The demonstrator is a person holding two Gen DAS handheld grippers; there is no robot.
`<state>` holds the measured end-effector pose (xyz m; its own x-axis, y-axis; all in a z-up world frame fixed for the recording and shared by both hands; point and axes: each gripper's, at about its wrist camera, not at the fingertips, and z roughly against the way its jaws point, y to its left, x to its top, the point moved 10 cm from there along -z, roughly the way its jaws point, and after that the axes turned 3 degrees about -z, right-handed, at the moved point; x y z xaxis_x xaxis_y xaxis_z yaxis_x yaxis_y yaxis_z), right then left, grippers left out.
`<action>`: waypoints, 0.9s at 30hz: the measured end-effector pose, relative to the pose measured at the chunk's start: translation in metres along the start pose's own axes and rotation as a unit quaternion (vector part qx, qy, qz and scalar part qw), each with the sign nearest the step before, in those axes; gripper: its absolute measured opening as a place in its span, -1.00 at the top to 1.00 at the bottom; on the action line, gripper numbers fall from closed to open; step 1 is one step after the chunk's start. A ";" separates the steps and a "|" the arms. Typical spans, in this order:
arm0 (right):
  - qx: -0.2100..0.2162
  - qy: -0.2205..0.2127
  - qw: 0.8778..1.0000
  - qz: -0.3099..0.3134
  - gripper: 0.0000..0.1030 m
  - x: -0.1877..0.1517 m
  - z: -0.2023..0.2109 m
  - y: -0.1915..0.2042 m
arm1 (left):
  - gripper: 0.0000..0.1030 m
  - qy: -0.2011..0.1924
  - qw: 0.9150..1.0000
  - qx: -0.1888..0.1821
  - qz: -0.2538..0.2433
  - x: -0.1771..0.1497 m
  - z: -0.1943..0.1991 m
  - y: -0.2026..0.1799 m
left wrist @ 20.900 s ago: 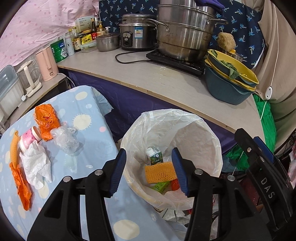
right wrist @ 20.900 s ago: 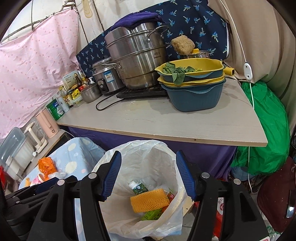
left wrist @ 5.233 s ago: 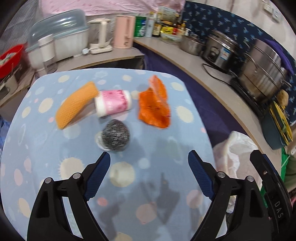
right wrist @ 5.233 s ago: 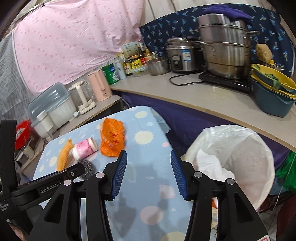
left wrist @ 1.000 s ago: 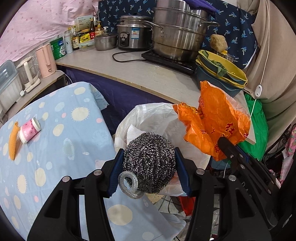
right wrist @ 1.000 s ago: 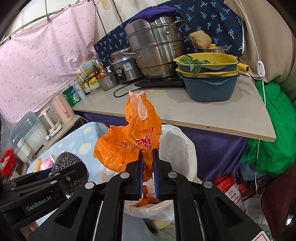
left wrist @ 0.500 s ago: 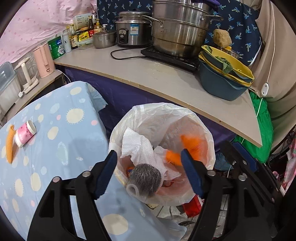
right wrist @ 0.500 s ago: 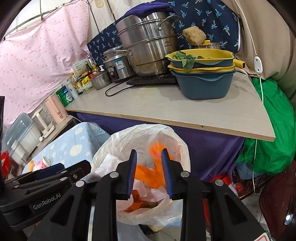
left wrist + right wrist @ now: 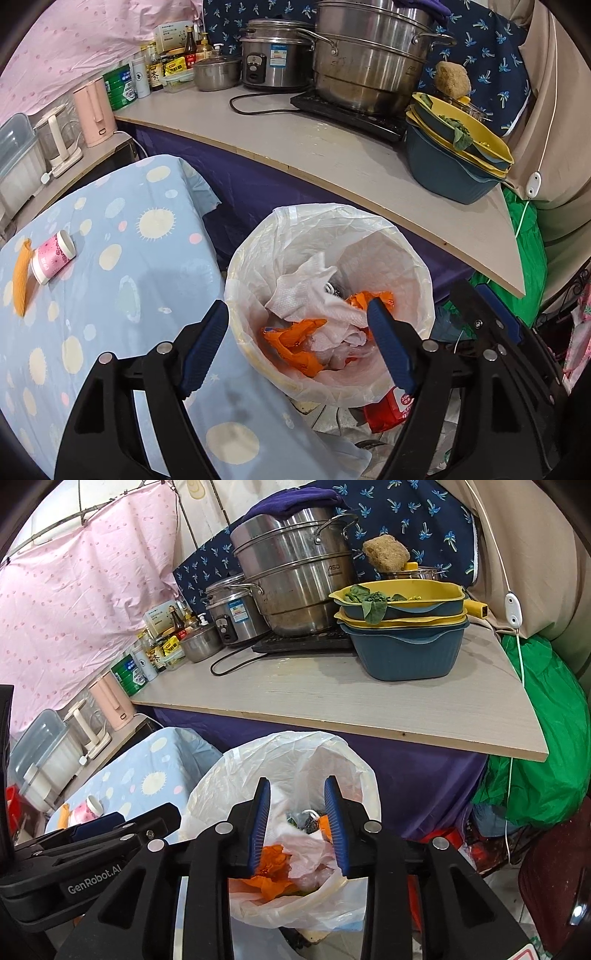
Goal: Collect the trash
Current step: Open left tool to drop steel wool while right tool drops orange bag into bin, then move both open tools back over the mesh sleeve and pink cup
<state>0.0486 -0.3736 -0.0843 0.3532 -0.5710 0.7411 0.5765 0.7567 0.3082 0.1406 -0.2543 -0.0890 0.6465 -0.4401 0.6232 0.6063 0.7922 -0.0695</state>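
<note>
A bin with a white liner (image 9: 369,236) stands between the table and the counter. My left gripper (image 9: 295,306) hangs over it, open with nothing between its fingers. My right gripper (image 9: 297,784) is open too, above the same liner (image 9: 258,760), also bare. Inside lie an orange plastic bag (image 9: 291,343) (image 9: 271,856), a white paper towel (image 9: 314,295) and a steel scourer (image 9: 312,823), half buried. On the blue spotted tablecloth (image 9: 129,277) to the left lie a pink cup (image 9: 51,258) on its side and an orange foam net (image 9: 20,273).
A wooden counter (image 9: 332,155) runs behind the bin with steel pots (image 9: 369,55), stacked blue and yellow basins (image 9: 454,147) and a pink kettle (image 9: 92,107). A green bag (image 9: 546,746) fills the right corner. A red packet (image 9: 391,406) lies on the floor by the bin.
The left gripper let go of the steel scourer and the right let go of the orange bag. Both dropped into the bin. Both pairs of jaws now stand wider.
</note>
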 end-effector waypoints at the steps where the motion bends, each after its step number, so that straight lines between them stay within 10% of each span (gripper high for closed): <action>1: 0.000 0.000 1.000 0.001 0.41 0.000 0.000 0.001 | -0.43 0.000 1.000 0.000 0.001 0.000 0.001 0.001; 27: 0.038 0.008 0.997 0.060 0.27 -0.017 -0.002 0.109 | -0.46 -0.015 0.997 0.032 0.074 -0.015 0.031 0.109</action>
<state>0.1069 -0.2820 -0.0650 0.4290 -0.4789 0.7659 0.4710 0.8421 0.2627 0.1826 -0.1482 -0.0817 0.7116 -0.3039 0.6335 0.4733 0.8737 -0.1126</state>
